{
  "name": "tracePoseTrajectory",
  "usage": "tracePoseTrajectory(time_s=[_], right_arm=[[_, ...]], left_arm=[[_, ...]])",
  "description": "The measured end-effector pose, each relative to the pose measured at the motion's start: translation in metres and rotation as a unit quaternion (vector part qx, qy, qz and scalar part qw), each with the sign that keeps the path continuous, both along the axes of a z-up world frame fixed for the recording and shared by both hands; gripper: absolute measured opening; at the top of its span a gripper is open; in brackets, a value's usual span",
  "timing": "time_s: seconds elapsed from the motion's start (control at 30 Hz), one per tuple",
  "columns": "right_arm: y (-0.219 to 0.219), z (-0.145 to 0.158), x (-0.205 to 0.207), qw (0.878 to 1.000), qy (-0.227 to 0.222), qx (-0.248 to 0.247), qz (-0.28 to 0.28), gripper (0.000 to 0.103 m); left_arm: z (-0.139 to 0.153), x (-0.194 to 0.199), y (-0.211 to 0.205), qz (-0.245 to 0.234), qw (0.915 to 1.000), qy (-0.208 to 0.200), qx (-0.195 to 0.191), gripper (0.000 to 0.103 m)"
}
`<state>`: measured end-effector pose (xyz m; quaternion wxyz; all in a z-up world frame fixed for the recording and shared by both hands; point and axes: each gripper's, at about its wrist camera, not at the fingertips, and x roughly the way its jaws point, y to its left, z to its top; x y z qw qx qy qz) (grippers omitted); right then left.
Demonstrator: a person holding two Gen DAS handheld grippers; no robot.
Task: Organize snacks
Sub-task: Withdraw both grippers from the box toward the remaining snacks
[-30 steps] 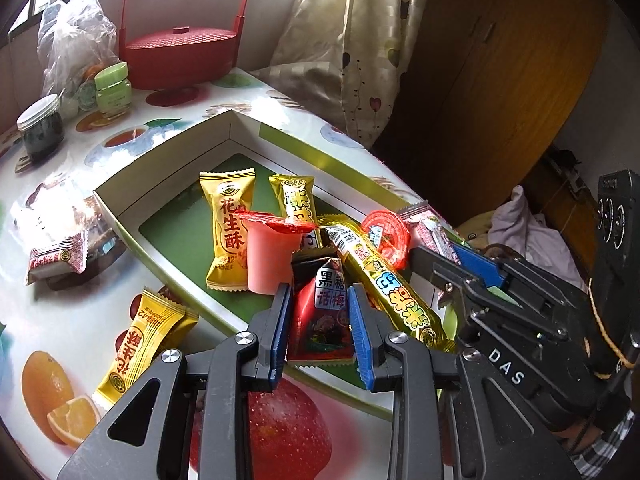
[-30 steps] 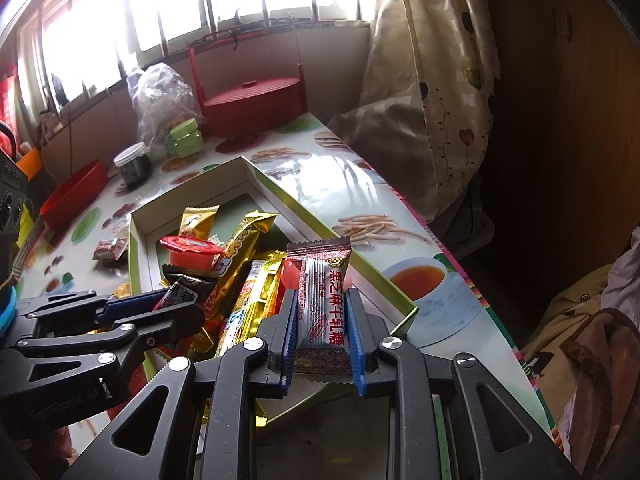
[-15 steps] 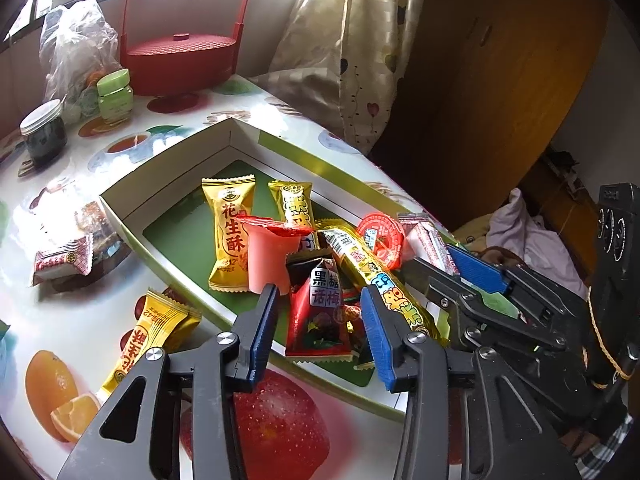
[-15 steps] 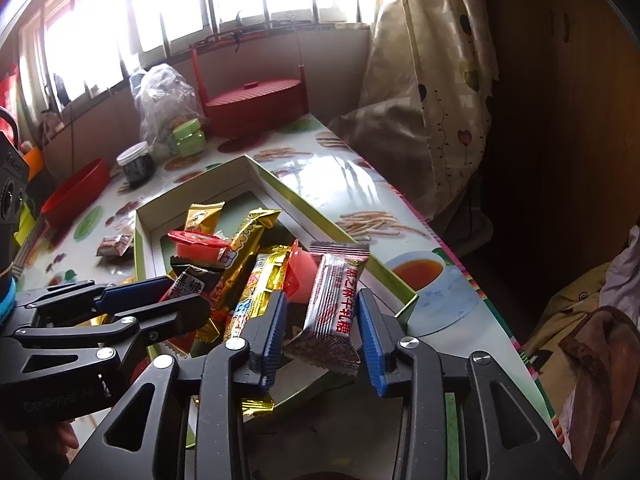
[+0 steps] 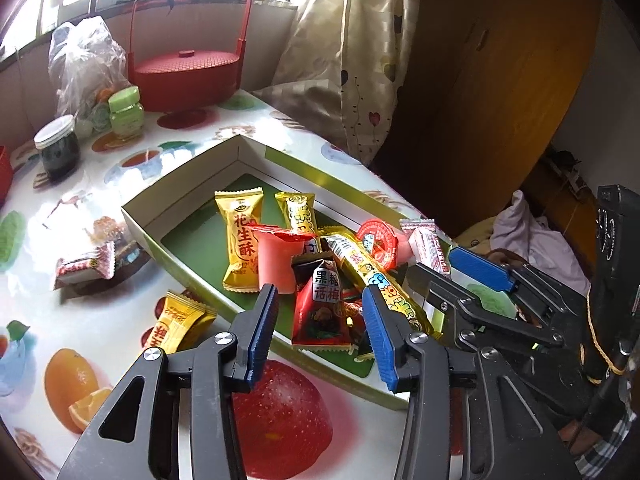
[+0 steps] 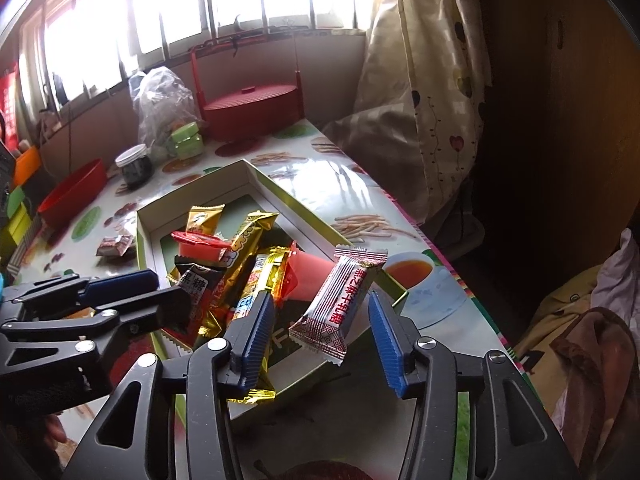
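A shallow green-and-white box [image 5: 184, 172] [image 6: 160, 208] on the fruit-print table holds several snacks: a yellow peanut candy packet [image 5: 240, 240], a pink jelly cup [image 5: 276, 260], a long gold bar [image 5: 376, 280]. My left gripper [image 5: 318, 300] is opening. A red-and-black plum packet [image 5: 320, 308] lies in the box between its jaws, and the pads are clear of it. My right gripper [image 6: 320, 300] is opening too. A white-and-red candy packet [image 6: 344, 296] leans loose between its jaws, on the pile by the box's near corner. Each gripper shows in the other's view.
Outside the box lie a yellow packet [image 5: 176, 320] and a red-and-white packet [image 5: 84, 266]. At the back stand a red lidded basket [image 5: 184, 72], a plastic bag [image 5: 84, 68], a green jar [image 5: 126, 114], a dark jar [image 5: 58, 150] and a red bowl [image 6: 72, 192]. The table edge runs on the right.
Both grippers have opened and let go of their packets. The plum packet now lies in the box; the white-and-red packet has tipped to the right.
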<state>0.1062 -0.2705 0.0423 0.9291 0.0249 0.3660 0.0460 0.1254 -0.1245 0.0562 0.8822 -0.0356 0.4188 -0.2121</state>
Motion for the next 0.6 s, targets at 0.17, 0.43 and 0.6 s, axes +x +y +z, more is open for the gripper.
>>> tracePoseTrajectory(time_s=[0.17,0.43,0.6], right_arm=[[0.001,0.003,-0.004,1.0,-0.003,-0.003,-0.007,0.049],[0.01,0.008,-0.011,1.0,-0.01,-0.002,-0.008,0.05],[0.018,0.016,-0.018,1.0,-0.018,0.002,-0.003,0.05]], left_arm=[[0.005,-0.005,0.004,0.003,0.9999,-0.011,0.007,0.045],[0.013,-0.014,0.015,0.016,0.9992,-0.031,0.022,0.045],[0.016,-0.017,0.025,0.026,0.9987,-0.036,0.023,0.045]])
